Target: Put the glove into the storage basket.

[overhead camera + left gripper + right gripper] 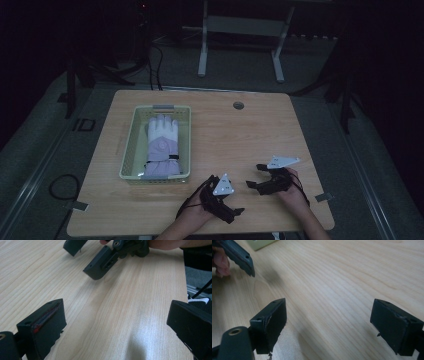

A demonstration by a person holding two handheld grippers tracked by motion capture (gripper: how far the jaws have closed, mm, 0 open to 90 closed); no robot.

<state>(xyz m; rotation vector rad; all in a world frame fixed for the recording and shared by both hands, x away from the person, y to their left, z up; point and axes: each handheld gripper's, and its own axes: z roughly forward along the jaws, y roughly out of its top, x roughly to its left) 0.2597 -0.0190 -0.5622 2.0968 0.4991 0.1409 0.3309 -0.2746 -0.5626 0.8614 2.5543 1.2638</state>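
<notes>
Lying in the pale green basket (pixel 130 140) at the left part of the table (pixel 240 135) is a white and lilac winter glove (pixel 162 145), with its fingers pointing to the far side and its cuff toward the person. I judge it to be light, soft and padded, so it will bend and sag when it is lifted. A good place to take hold seems to be the thicker cuff or the middle of the palm, not one single finger.

More to the right, near the front edge, the left gripper (pixel 235 212) rests low over bare wood; its jaws stand wide apart and hold nothing. Just beside it, the right gripper (pixel 252 177) also has its jaws wide open and empty, pointing toward the basket.
</notes>
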